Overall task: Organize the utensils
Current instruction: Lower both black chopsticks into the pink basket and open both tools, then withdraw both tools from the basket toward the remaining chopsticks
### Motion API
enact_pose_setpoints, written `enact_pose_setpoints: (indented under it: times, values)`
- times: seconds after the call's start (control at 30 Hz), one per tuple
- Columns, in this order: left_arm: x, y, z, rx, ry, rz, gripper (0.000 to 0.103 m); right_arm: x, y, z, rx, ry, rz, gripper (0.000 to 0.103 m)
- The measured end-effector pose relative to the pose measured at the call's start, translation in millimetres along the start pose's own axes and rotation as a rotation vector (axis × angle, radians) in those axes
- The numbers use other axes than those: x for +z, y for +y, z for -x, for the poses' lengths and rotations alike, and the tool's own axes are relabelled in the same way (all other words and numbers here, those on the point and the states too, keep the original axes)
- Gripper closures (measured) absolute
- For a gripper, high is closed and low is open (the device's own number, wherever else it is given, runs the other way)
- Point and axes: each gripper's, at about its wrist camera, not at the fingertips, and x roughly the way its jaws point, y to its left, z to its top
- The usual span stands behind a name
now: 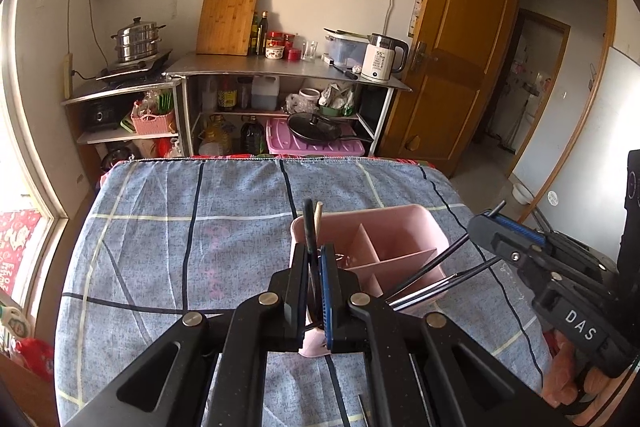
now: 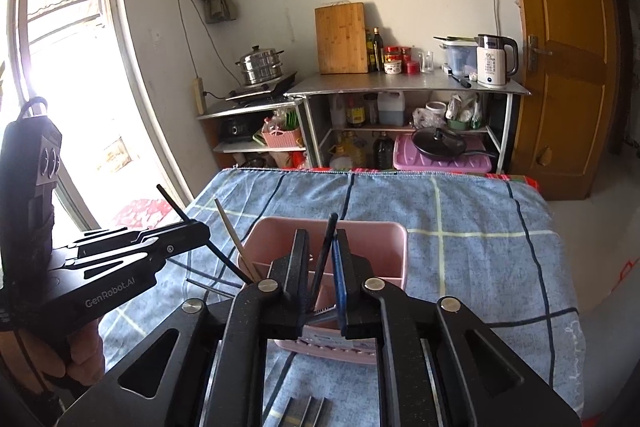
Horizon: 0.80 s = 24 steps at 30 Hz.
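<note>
Left tongs (image 1: 314, 255): closed on a black stick (image 1: 309, 223), gripped low on its shaft, with the top standing free above the jaws.
Wooden stick (image 1: 318, 217): seen just beside the black one; whether it is also pinched cannot be told.
Right tongs (image 2: 322, 247): jaws slightly parted; a second black stick, the right stick (image 2: 329, 231), leans loose in the gap and is not pressed from both sides.
Handling: the sticks are judged light, stiff and smooth, so they are likely to pivot or slip in a narrow pinch. A hold near mid-shaft, square across the pads, is advised. The wooden one is expected to be less slippery.
Where the sticks are: all three are held over the caddy (image 1: 400, 223), lower ends pointing down into it. Whether the ends touch its floor is hidden by the tongs.
Caddy: pink plastic, open-topped, split by dividers into several compartments. The far ones are seen empty; the near ones are mostly covered.
Steel sticks (image 1: 432, 287): thin and shiny, seen slanting out at the caddy's near corner. What they rest on cannot be told.
Flat steel handles (image 2: 308, 407): laid on the desk below the right tongs, outside the caddy, judged not yet sorted.
Desk (image 1: 200, 227): covered by a blue checked cloth, soft enough that the light caddy may be shifted if it is nudged.
</note>
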Motion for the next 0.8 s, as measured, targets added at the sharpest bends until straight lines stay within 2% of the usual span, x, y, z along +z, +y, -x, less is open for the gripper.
enact_pose_setpoints:
  times: [0.2, 0.33, 0.5, 0.8]
  values:
    - [-4, -1, 29, 0.016, -0.048, -0.008, 0.095, -1, 1, 24, -0.012, -0.031, 0.01, 0.089]
    - [-9, -6, 51, 0.02, -0.079, -0.02, 0.095, -6, 4, 42, -0.006, -0.05, 0.016, 0.082]
    - [-18, -12, 76, 0.011, -0.106, -0.03, 0.095, -16, 9, 62, -0.012, -0.07, 0.027, 0.08]
    - [-52, -25, 118, -0.023, -0.154, -0.026, 0.094, -36, 11, 100, -0.024, -0.11, 0.036, 0.078]
